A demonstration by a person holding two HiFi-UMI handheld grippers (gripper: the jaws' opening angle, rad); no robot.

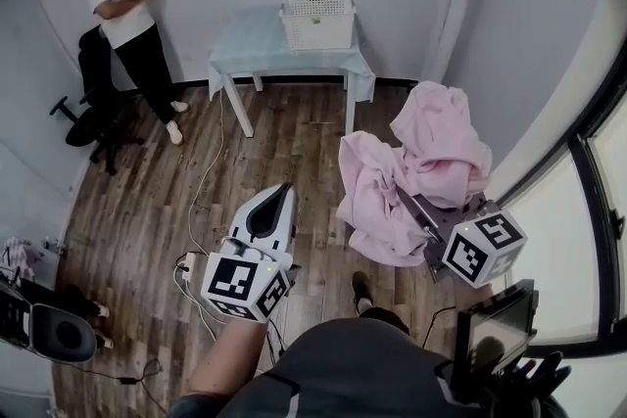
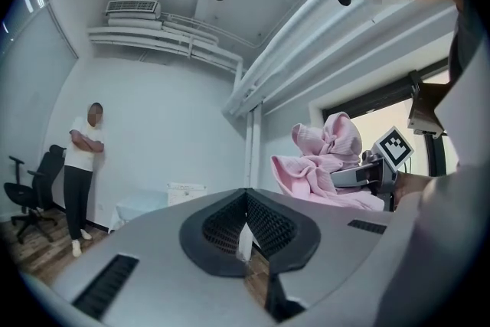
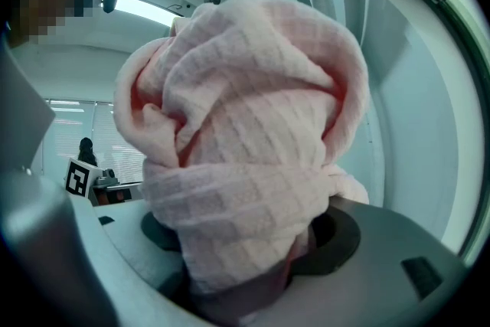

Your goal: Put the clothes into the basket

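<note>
A bunched pink cloth [image 3: 245, 142] is pinched between the widely spread jaws of the right gripper [image 1: 421, 215]. It is held up in the air, with its folds draped over that gripper. The left gripper [image 2: 245, 195] is held near it, jaws pressed together with nothing between them. The white basket [image 1: 317, 22] is seen well apart, at the back right corner of the table [image 1: 257, 49].

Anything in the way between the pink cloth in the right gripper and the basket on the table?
Nothing visible. The pink cloth, clamped in the right gripper, has only bare wood floor between it and the white basket on the table. The person stands off to the left, by the wall.
</note>
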